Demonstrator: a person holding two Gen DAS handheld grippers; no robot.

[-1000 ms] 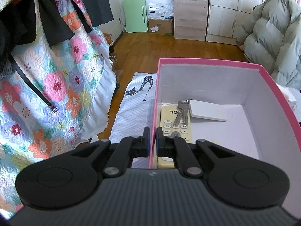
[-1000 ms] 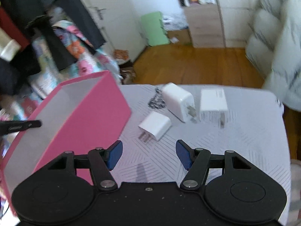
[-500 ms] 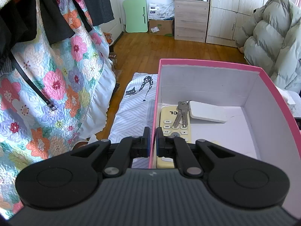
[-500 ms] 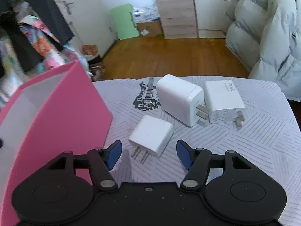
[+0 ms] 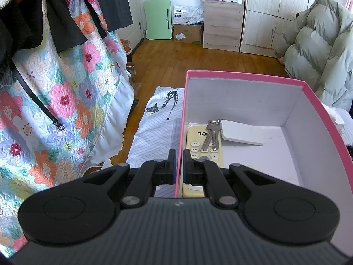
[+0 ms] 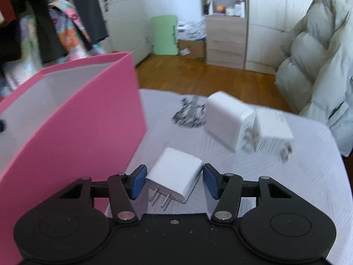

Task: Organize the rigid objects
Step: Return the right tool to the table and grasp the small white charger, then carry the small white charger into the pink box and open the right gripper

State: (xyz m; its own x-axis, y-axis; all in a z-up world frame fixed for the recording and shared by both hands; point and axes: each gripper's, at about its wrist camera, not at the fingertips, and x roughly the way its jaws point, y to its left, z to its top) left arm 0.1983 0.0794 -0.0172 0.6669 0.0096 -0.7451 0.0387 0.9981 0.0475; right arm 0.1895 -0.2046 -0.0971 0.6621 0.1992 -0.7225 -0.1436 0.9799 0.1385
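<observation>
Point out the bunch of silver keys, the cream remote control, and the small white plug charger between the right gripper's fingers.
Bunch of silver keys [image 5: 211, 137]: left wrist view, blades.
Cream remote control [image 5: 196, 142]: left wrist view, button face.
Small white plug charger [image 6: 176, 172]: right wrist view, top face.

A home bedroom is showing here: a floral quilt [image 5: 66, 92] is hanging at the left, a wooden wardrobe [image 5: 286, 11] is standing behind, and a puffy coat [image 5: 320, 50] is lying heaped.
</observation>
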